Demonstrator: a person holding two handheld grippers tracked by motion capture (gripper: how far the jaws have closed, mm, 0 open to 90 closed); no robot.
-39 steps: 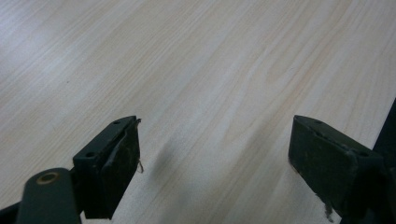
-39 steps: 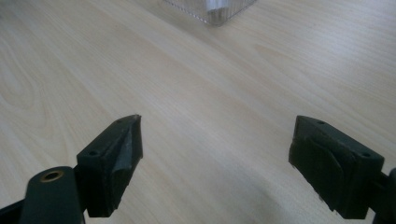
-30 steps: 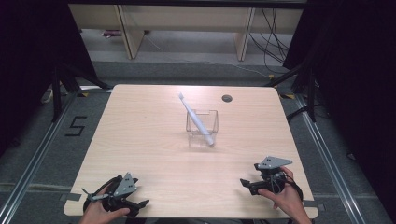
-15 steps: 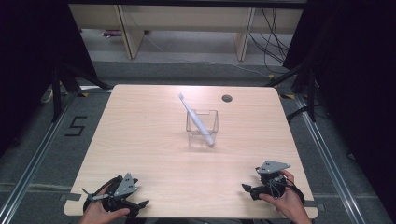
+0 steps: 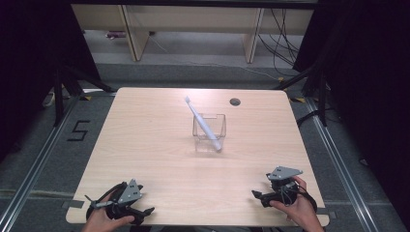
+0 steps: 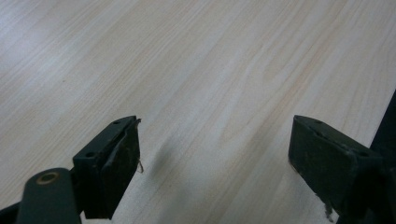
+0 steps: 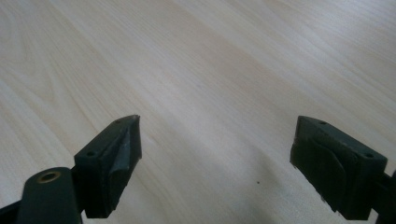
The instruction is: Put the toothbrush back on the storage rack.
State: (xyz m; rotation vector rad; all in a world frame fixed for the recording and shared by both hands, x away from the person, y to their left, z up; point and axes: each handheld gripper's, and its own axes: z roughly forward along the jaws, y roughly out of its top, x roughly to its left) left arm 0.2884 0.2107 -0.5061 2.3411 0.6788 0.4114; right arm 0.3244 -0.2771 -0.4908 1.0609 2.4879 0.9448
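A white toothbrush (image 5: pixel 203 123) leans in the clear square holder (image 5: pixel 209 132) at mid-table, its long axis slanting from the head at far left down to the handle end at near right. Both grippers sit at the near edge, well apart from it; the right gripper (image 5: pixel 258 195) and left gripper (image 5: pixel 145 210) seem about equally distant. Both are spread wide and empty, over bare wooden table (image 6: pixel 196 70). The holder's glassy walls are hard to trace.

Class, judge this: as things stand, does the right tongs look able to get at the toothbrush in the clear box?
Probably yes. The right tongs are open at the near edge, and bare table lies between them and the toothbrush leaning in the box.
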